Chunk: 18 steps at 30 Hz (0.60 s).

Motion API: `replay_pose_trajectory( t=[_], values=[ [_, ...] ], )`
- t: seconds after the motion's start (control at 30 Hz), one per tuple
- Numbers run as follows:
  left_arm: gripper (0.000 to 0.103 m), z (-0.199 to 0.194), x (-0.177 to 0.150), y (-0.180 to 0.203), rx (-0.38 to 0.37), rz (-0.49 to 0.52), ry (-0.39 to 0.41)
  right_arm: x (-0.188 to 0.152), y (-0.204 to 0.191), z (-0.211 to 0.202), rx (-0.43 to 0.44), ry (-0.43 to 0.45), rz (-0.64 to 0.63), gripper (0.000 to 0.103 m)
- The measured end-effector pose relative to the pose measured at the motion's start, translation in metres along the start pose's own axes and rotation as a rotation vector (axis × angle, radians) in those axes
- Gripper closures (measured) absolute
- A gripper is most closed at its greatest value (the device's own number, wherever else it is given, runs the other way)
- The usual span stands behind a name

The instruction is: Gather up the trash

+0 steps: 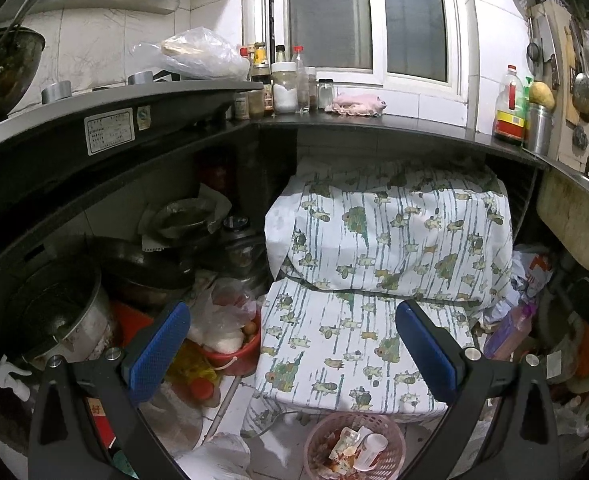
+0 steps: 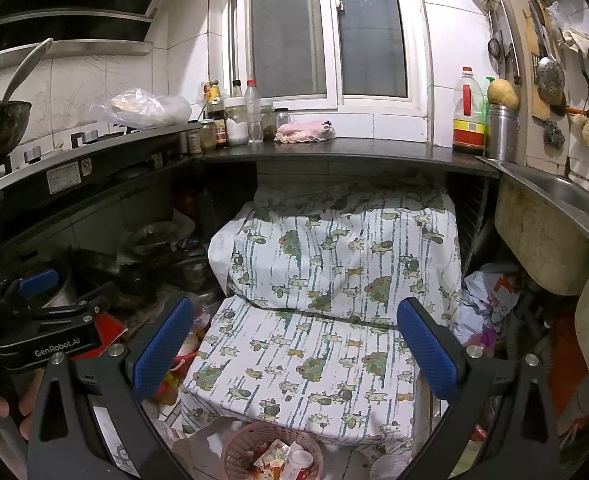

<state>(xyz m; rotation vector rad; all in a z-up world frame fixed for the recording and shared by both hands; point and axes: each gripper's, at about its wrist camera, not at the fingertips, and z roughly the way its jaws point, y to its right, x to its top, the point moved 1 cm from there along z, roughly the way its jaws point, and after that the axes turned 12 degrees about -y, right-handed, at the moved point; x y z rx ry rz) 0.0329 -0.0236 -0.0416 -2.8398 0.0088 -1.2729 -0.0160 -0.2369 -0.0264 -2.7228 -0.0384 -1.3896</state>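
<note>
A pink plastic waste basket (image 1: 354,446) stands on the floor at the bottom of the left wrist view, holding wrappers and a small white bottle. It also shows in the right wrist view (image 2: 272,454). My left gripper (image 1: 292,354) is open and empty, held above and behind the basket. My right gripper (image 2: 294,354) is open and empty too, over the cloth-covered box. The left gripper's body (image 2: 46,332) shows at the left of the right wrist view.
A patterned cloth (image 1: 374,280) covers a stepped box under the dark counter (image 1: 374,126). Pots (image 1: 54,312) and a red bowl (image 1: 234,356) crowd the floor at left. Bags (image 2: 490,296) lie at right under the sink (image 2: 554,192). Bottles and jars (image 1: 286,84) line the counter.
</note>
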Motion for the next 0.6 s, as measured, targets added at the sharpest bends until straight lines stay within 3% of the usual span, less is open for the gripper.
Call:
replay_pose_trajectory(
  t=[0.6],
  values=[
    [0.000, 0.000, 0.000, 0.012, -0.034, 0.014, -0.001, 0.000, -0.002, 0.011, -0.002, -0.019, 0.002, 0.001]
  ],
)
